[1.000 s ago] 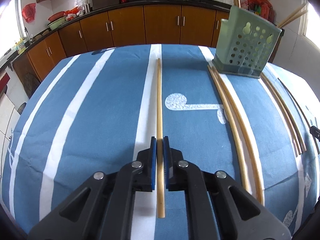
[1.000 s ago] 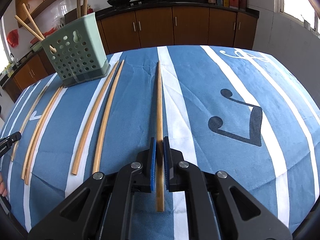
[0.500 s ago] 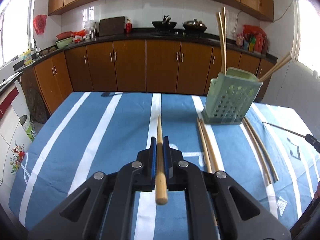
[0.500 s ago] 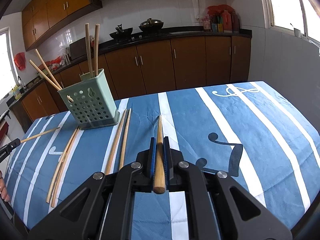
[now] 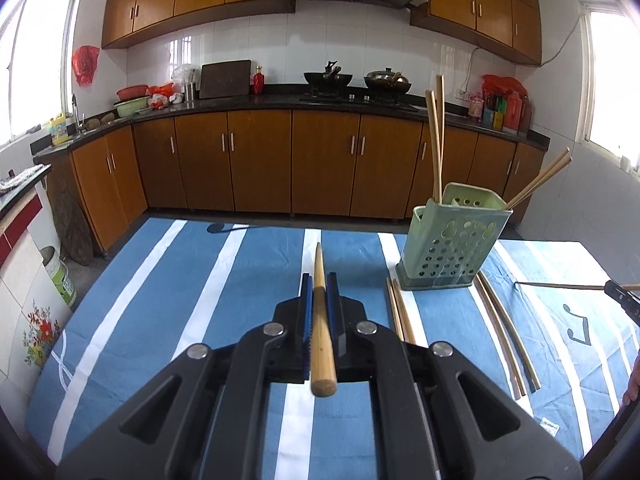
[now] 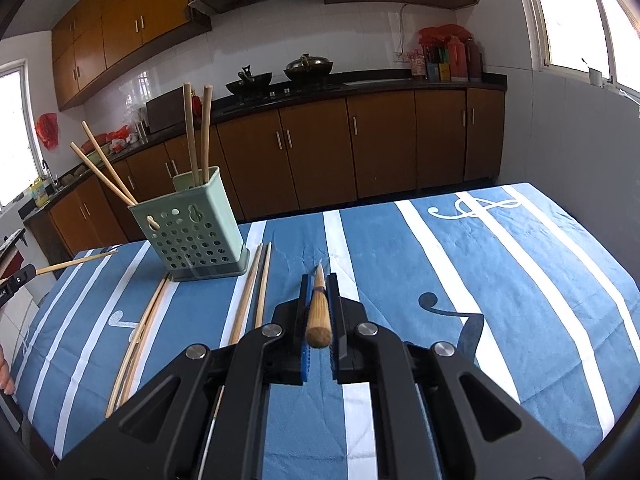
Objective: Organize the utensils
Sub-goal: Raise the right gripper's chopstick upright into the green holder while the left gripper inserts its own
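Observation:
My left gripper (image 5: 319, 282) is shut on a wooden chopstick (image 5: 320, 312) and holds it lifted above the blue striped tablecloth (image 5: 180, 280). My right gripper (image 6: 319, 282) is shut on another wooden chopstick (image 6: 319, 312), also lifted. A green perforated utensil holder stands on the table, at the right in the left wrist view (image 5: 452, 246) and at the left in the right wrist view (image 6: 192, 232), with several chopsticks standing in it. More chopsticks lie flat beside it (image 5: 398, 312) (image 5: 504, 328) (image 6: 252, 292) (image 6: 140, 328).
The other gripper's tip with its chopstick shows at the right edge (image 5: 622, 300) and at the left edge (image 6: 16, 278). Brown kitchen cabinets (image 5: 320, 160) and a counter with pots stand beyond the table's far edge. A window is at the far right (image 6: 580, 12).
Both grippers have risen and tilted up from the table, each lifting its chopstick off the cloth. The views now look level across the kitchen.

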A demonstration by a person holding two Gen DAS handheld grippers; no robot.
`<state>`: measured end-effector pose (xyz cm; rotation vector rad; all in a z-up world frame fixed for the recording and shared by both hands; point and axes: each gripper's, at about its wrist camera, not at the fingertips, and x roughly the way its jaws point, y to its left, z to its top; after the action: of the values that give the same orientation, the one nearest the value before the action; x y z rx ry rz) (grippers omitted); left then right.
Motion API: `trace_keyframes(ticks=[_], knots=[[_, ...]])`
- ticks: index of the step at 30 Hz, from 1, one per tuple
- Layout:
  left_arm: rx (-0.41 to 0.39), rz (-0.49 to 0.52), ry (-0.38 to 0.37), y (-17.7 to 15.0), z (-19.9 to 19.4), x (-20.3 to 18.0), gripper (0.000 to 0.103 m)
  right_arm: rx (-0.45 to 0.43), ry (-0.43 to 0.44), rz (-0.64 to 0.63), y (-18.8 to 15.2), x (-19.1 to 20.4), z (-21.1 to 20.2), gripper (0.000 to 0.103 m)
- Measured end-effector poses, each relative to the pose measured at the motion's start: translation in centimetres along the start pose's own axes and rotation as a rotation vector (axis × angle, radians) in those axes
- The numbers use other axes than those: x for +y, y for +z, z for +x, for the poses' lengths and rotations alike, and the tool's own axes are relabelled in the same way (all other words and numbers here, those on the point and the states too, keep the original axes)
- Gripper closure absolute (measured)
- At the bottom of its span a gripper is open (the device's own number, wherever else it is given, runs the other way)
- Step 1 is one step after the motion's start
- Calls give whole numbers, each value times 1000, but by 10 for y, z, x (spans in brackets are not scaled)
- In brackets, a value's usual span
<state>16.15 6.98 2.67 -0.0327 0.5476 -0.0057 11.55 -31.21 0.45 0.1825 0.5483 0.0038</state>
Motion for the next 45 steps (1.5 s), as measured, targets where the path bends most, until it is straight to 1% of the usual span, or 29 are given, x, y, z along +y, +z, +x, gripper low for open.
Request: trace_keyframes(ticks=[4, 11, 16, 19, 25, 28, 31, 35, 39, 42, 45], knots=[[-35, 16, -7, 11, -10, -1, 95, -20, 12, -9, 8, 4, -4, 95], [-63, 15, -13, 22, -18, -4, 95, -39, 23, -19, 14, 11, -7, 95], [-80, 8, -63, 35, -28, -9, 95, -83, 43, -25, 29, 15, -18, 95], [-102, 8, -92, 45, -37, -12, 95, -119, 75, -19, 44, 18, -29, 95], [-169, 15, -169, 79, -58, -28, 95, -215, 180, -2, 80, 35, -53, 95], [-203, 13, -209, 98, -63, -39, 95, -289, 228, 1, 102, 49, -64, 95], [-241, 0, -244, 116, -67, -52, 95, -355, 257, 2, 118, 60, -70, 95], [-303, -30, -256, 140, -64, -69, 95, -424, 259, 5, 135, 73, -59, 95], [-330, -49, -233, 155, -44, -85, 95, -436, 252, 14, 143, 79, -35, 95], [-341, -64, -210, 158, -19, -92, 95, -418, 249, 22, 146, 81, -12, 95], [-326, -79, -202, 155, 9, -99, 95, -366, 247, 33, 146, 81, 14, 95]])
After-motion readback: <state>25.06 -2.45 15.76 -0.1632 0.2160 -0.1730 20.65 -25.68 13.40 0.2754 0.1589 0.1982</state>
